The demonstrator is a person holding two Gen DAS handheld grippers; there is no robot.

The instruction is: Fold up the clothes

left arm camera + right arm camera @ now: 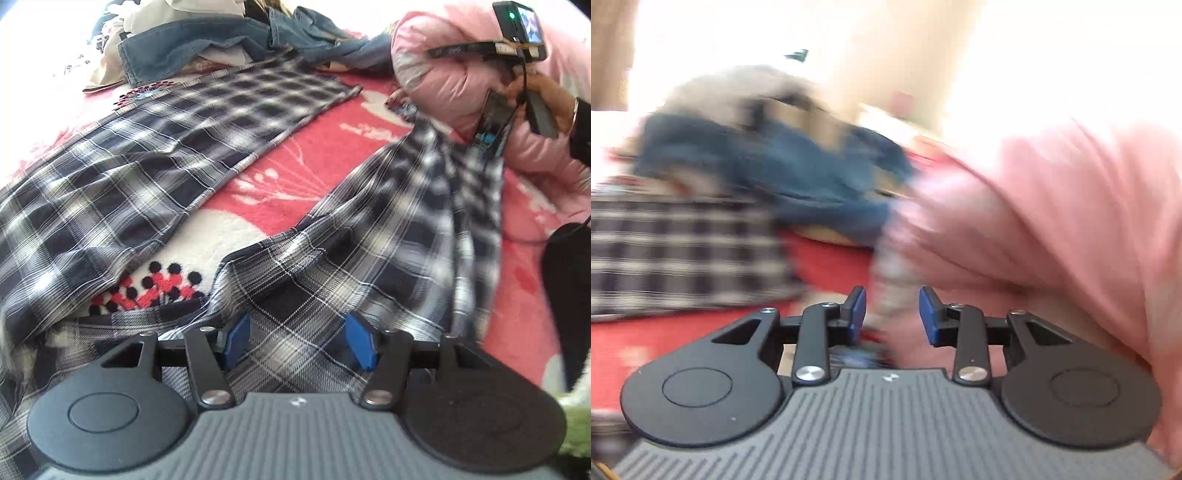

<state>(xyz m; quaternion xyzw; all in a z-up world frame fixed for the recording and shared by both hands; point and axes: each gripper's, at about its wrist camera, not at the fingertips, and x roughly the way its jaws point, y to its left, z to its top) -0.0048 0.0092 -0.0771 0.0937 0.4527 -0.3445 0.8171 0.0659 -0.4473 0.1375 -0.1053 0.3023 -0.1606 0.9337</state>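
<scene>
Left gripper (299,341) fingers pinching plaid shirt (155,155), shirt lying diagonally on blanket (314,147), right gripper (892,315) fingers spread.

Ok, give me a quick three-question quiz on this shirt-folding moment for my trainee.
1. True or false: the right gripper has its jaws shut.
2. What lies between the pads of the left gripper? A towel, B plaid shirt, C sock.
3. What colours are on the blanket under the shirt?

Key: 1 false, its pads stand apart with nothing clearly between them. 2 B. 3 mainly red, with white patterns.
</scene>
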